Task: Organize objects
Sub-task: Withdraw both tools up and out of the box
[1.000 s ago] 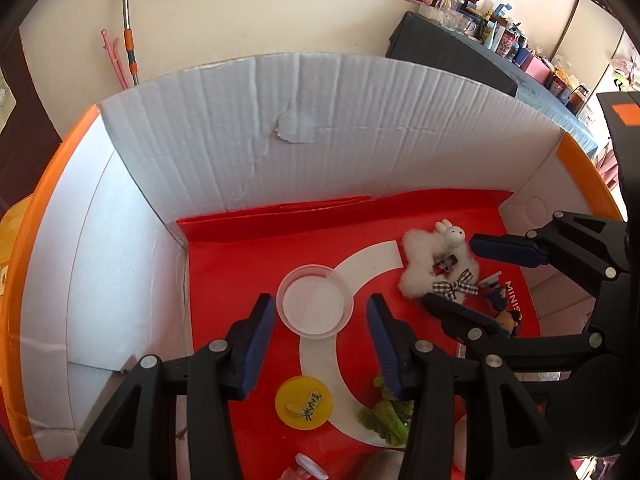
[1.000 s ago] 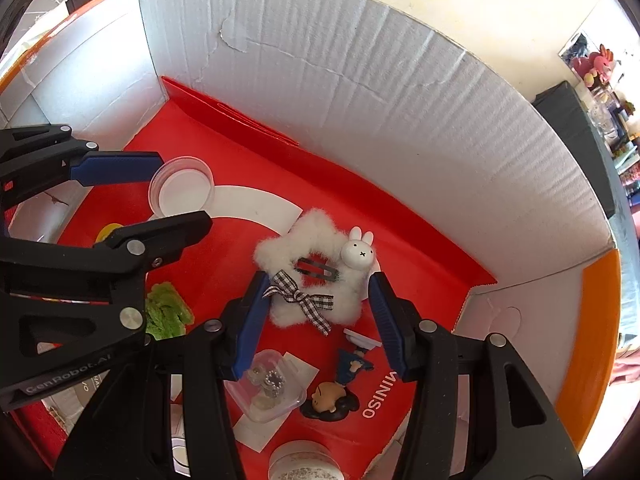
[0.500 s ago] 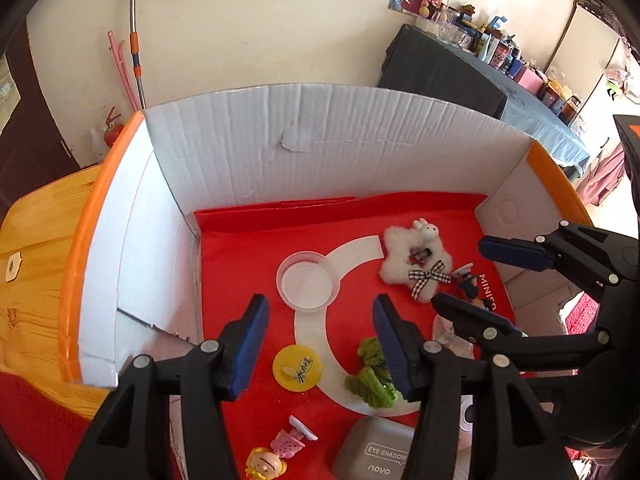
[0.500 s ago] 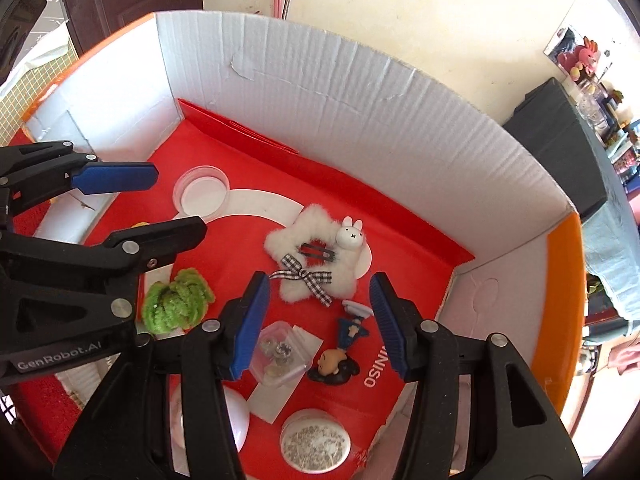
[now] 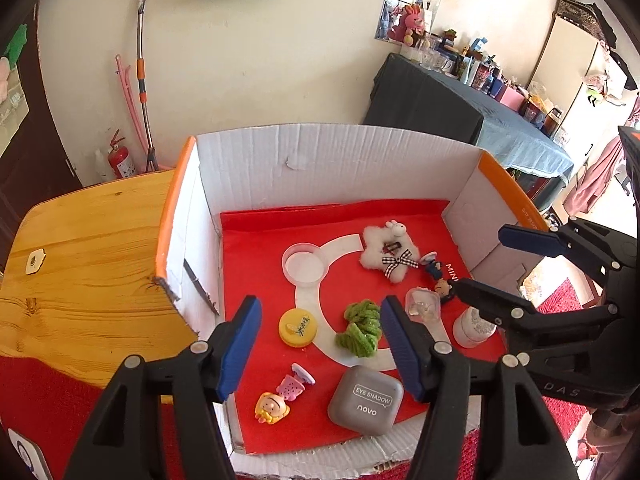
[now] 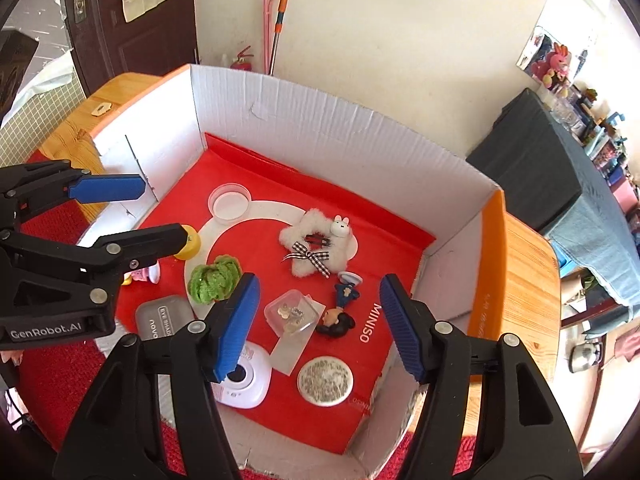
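Both grippers hang above the box [image 6: 328, 120], holding nothing. The left gripper [image 5: 320, 344] has just been opening, its jaws framing the green scrunchie [image 5: 360, 326] at lower centre. The right gripper [image 6: 316, 324] has also just been opening; the clear case [image 6: 290, 312] lies between its jaws, nearest for it.

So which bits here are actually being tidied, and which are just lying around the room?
Being tidied, in the box:
fluffy star, green scrunchie, eyeshadow case, yellow tin, clear dish, doll clips.

Just lying about:
mop, fire extinguisher, cluttered side table.
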Available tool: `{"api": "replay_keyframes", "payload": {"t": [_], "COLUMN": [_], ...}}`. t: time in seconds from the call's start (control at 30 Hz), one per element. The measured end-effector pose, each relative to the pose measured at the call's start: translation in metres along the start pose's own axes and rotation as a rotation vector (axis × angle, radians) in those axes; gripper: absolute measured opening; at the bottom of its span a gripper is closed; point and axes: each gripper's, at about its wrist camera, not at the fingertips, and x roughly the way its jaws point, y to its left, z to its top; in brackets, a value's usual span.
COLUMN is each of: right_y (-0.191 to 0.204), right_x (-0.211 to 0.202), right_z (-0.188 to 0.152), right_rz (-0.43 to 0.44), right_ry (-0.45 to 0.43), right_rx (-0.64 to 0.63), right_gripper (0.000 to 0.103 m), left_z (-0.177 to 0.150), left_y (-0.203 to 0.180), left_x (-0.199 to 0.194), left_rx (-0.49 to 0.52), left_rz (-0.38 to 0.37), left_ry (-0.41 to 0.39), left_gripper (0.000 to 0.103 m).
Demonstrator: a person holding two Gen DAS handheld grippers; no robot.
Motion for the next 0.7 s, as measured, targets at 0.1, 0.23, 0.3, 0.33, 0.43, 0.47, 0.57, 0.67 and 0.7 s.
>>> {"api": "replay_keyframes", "payload": {"t": [0.1, 0.23, 0.3, 0.33, 0.43, 0.47, 0.57, 0.67, 0.7], "right_y": [0.013, 0.025, 0.030, 0.033, 0.035, 0.035, 0.038, 0.042, 0.043], "right_x": [-0.006, -0.024, -0.028, -0.031, -0.038, -0.038, -0.036, -0.031, -0.028], "right_z": [0.010, 0.001, -0.007, -0.012, -0.025, -0.030, -0.041, -0.049, -0.049], "right_rz": [-0.028, -0.024, -0.040, -0.050, -0.052, -0.049, -0.070, -0.081, -0.082], "right_ry": [-0.034, -0.097, -0.138, -0.166, -0.226, -0.242, -0.293, -0.332, -0.340], "right_rx": [0.036, 0.084, 0.089, 0.094, 0.134, 0.151, 0.179, 0.216, 0.228], "right_gripper": [0.067, 0.069, 0.073, 0.075, 0.081, 0.082, 0.084, 0.087, 0.087], "left_z": [-0.008, -0.024, -0.030, -0.033, -0.043, -0.046, -0.055, -0.062, -0.065], "left_y": [0.001, 0.004, 0.004, 0.005, 0.008, 0.008, 0.006, 0.001, 0.000], "left_x": [-0.010, -0.024, -0.028, -0.030, -0.035, -0.035, -0.034, -0.031, -0.030], "left_rx": [0.003, 0.002, 0.002, 0.001, -0.015, -0.018, -0.008, 0.021, 0.029], "left_rz": [0.000, -0.001, 0.002, 0.001, 0.010, 0.018, 0.051, 0.082, 0.091], "left_ry": [-0.042, -0.098, -0.122, -0.134, -0.175, -0.188, -0.228, -0.268, -0.281], "left_gripper": [0.069, 0.077, 0.079, 0.081, 0.084, 0.085, 0.086, 0.086, 0.087]}}
